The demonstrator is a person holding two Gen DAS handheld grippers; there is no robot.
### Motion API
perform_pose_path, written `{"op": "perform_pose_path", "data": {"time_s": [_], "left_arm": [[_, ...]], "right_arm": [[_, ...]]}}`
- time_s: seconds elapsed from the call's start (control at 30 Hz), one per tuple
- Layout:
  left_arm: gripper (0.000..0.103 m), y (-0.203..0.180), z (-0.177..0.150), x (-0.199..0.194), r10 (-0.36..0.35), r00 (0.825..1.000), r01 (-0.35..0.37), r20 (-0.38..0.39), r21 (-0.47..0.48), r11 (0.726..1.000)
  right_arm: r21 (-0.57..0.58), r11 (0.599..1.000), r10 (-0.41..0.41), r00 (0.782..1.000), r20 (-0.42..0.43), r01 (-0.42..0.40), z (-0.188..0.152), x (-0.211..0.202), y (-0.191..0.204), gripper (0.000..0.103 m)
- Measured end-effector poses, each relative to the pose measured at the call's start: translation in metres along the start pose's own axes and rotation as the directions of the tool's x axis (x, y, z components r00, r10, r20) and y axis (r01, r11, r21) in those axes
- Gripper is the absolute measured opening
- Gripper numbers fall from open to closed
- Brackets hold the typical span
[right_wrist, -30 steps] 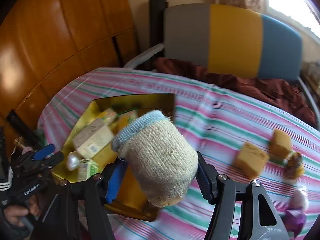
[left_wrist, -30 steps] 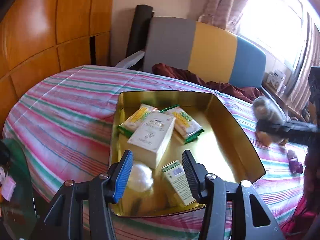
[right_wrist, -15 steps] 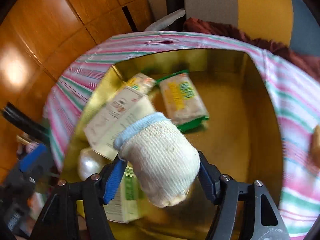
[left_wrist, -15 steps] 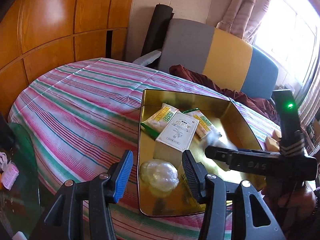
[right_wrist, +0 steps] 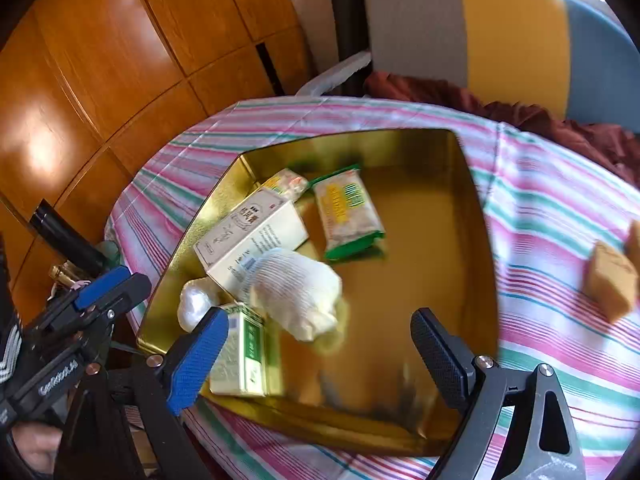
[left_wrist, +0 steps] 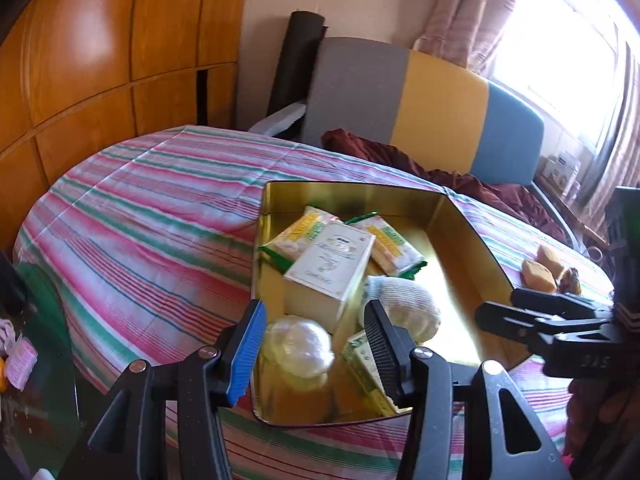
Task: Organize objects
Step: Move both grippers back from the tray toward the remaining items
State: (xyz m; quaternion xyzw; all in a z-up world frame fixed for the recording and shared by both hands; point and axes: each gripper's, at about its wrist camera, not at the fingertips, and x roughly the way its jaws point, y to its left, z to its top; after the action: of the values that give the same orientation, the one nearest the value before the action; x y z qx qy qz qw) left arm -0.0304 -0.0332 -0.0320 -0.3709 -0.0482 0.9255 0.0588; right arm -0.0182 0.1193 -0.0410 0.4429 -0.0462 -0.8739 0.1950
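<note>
A gold tray (left_wrist: 352, 196) sits on the striped tablecloth. In it lies a cream sock-wrapped bundle with a blue cuff (right_wrist: 298, 294), resting against a white box (right_wrist: 248, 236) and free of any pad. My right gripper (right_wrist: 318, 352) hovers over the tray's near side; its jaws are opening and wide apart, with nothing between them. It also shows as a black tool (left_wrist: 532, 316) at the tray's right rim. My left gripper (left_wrist: 316, 340) stands open above the tray's near edge, holding nothing. The bundle (left_wrist: 404, 304) lies just beyond its right finger.
The tray also holds two yellow-green snack packs (right_wrist: 346, 212), a green-white carton (right_wrist: 240, 356) and a plastic-wrapped white ball (left_wrist: 298, 346). Brown blocks (right_wrist: 610, 284) lie on the cloth to the right. A grey, yellow and blue chair (left_wrist: 400, 96) stands behind the table.
My right gripper carried the bundle over the tray, sank, and opened. The bundle now lies in the tray beside the white box. My left gripper's jaws stayed as they were.
</note>
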Motion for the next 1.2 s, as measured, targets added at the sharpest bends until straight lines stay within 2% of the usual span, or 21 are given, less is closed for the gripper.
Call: {"op": "perform_pose_path", "data": {"time_s": [0.2, 0.37, 0.57, 0.73, 0.83, 0.93, 1.03, 1.13, 1.17, 1.2], "left_arm": [[0.051, -0.022, -0.001, -0.004, -0.023, 1.0, 0.023, 0.007, 0.066, 0.998], [0.052, -0.041, -0.001, -0.007, -0.049, 0.999, 0.048, 0.004, 0.117, 0.992], [0.052, -0.069, -0.003, -0.007, -0.089, 0.996, 0.088, -0.005, 0.183, 0.979], [0.052, -0.098, -0.004, -0.004, -0.125, 0.992, 0.127, -0.023, 0.243, 0.962], [0.051, -0.118, -0.006, -0.003, -0.157, 0.987, 0.161, -0.038, 0.284, 0.945], [0.052, -0.142, -0.008, -0.003, -0.201, 0.978, 0.208, -0.056, 0.33, 0.921], [0.052, -0.168, -0.01, -0.002, -0.245, 0.967, 0.256, -0.077, 0.373, 0.892], [0.052, -0.196, -0.015, 0.001, -0.285, 0.952, 0.306, -0.112, 0.412, 0.858], [0.052, -0.206, -0.016, 0.002, -0.296, 0.947, 0.321, -0.125, 0.425, 0.847], [0.052, -0.216, -0.019, 0.004, -0.307, 0.941, 0.337, -0.141, 0.437, 0.834]], "right_arm": [[-0.002, 0.998, -0.066, 0.997, 0.047, 0.066, -0.009, -0.031, -0.019, 0.093], [0.046, 0.992, -0.122, 0.989, 0.08, 0.119, -0.015, -0.061, -0.047, 0.093], [0.142, 0.969, -0.218, 0.969, 0.112, 0.202, -0.02, -0.099, -0.098, 0.093], [0.256, 0.924, -0.32, 0.941, 0.107, 0.285, -0.03, -0.133, -0.152, 0.093], [0.35, 0.876, -0.385, 0.919, 0.09, 0.332, -0.038, -0.155, -0.19, 0.093], [0.476, 0.805, -0.44, 0.895, 0.076, 0.355, -0.051, -0.178, -0.235, 0.093], [0.607, 0.705, -0.498, 0.865, 0.058, 0.366, -0.072, -0.199, -0.28, 0.093], [0.73, 0.592, -0.543, 0.838, 0.049, 0.341, -0.101, -0.216, -0.319, 0.093], [0.77, 0.554, -0.55, 0.834, 0.051, 0.318, -0.114, -0.219, -0.33, 0.093], [0.823, 0.5, -0.536, 0.842, 0.05, 0.27, -0.128, -0.222, -0.341, 0.093]]}}
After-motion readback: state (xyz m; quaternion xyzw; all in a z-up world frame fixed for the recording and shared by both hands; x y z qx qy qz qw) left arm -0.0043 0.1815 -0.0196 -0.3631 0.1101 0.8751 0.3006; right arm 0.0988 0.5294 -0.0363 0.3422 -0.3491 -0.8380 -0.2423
